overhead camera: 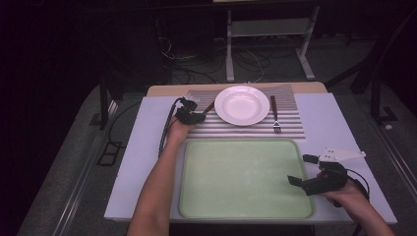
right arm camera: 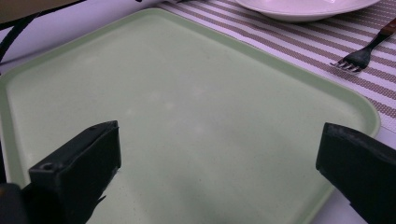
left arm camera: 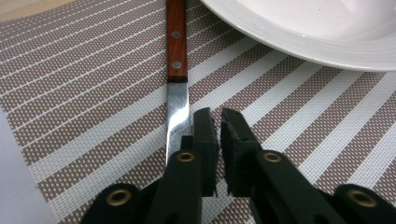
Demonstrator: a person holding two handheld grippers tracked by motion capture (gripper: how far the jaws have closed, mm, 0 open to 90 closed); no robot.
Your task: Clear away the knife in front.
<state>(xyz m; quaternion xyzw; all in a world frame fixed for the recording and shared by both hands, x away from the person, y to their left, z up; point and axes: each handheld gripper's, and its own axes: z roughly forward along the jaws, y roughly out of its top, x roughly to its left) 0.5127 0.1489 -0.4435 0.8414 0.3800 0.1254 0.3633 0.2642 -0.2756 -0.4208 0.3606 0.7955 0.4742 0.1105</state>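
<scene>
A knife with a wooden handle (left arm camera: 176, 42) and a steel blade lies on the striped placemat (left arm camera: 93, 93), just left of the white plate (left arm camera: 303, 32). My left gripper (left arm camera: 218, 116) hovers low over the blade end. Its jaws stand a narrow slit apart with nothing between them, and the blade runs beside and under the left jaw. From above, the left gripper (overhead camera: 189, 114) sits left of the plate (overhead camera: 242, 104). My right gripper (overhead camera: 298, 168) is wide open over the right edge of the green tray (overhead camera: 236, 177) and holds nothing.
A fork (overhead camera: 274, 114) lies on the placemat (overhead camera: 290, 123) right of the plate, tines toward me. In the right gripper view it is the fork (right arm camera: 362, 53) past the tray (right arm camera: 187, 93). Table legs and cables stand beyond the far edge.
</scene>
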